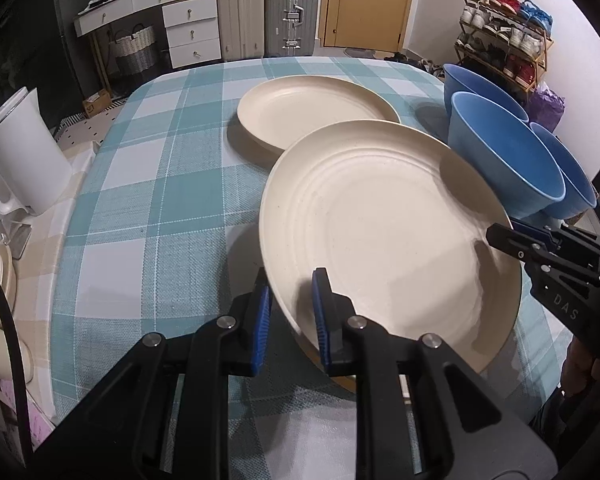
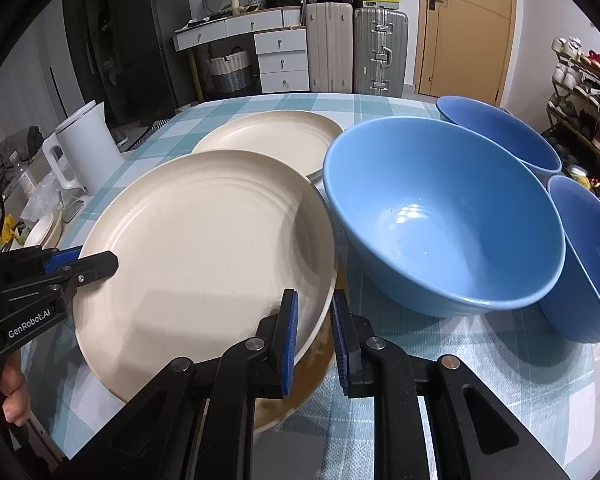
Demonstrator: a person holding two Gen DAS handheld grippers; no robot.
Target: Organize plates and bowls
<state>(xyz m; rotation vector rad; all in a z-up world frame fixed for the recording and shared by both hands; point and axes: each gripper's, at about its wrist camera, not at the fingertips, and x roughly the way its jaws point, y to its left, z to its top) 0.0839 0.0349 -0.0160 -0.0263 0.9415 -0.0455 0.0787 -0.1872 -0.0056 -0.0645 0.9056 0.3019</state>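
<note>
Jaws of both grippers clamped on ridged cream plate rim, tilted

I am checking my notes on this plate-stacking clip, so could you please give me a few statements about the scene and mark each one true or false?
1. Both grippers clamp the rim of the same cream plate. True: the left gripper and the right gripper grip opposite edges of it.
2. Three blue bowls stand on the table. True: a near bowl, a far bowl and a bowl at the right edge.
3. The held plate is the only cream plate on the table. False: a second cream plate lies behind it.
4. The tablecloth is plain white. False: it is teal and white checked.
5. The near bowl holds food. False: it is empty.
</note>
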